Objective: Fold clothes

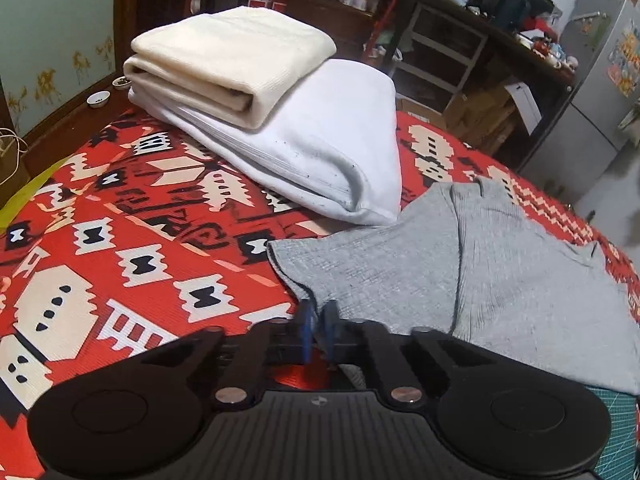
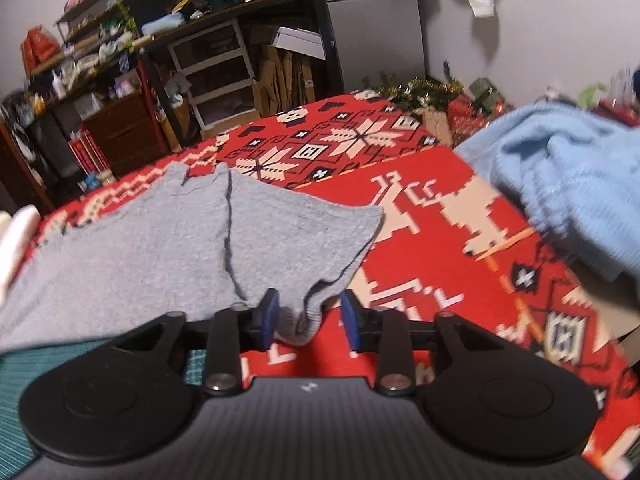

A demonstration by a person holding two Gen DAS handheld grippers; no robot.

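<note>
A grey knit garment (image 1: pixel 460 272) lies spread on the red patterned bedspread (image 1: pixel 120 240), with a lengthwise fold down its middle. My left gripper (image 1: pixel 319 320) is shut on the garment's near left corner; the cloth is pinched between the blue pads. In the right wrist view the same grey garment (image 2: pixel 160 248) stretches away to the left. Its near right corner droops between the fingers of my right gripper (image 2: pixel 310 316), which stands open, with the blue pads (image 2: pixel 271 316) well apart and not clamping the cloth.
A folded cream towel (image 1: pixel 232 60) rests on a white pillow (image 1: pixel 328 148) at the far side of the bed. A crumpled light blue garment (image 2: pixel 568 184) lies to the right. A green cutting mat (image 2: pixel 24 368) is under the near edge. Cluttered shelves (image 2: pixel 208 64) stand beyond the bed.
</note>
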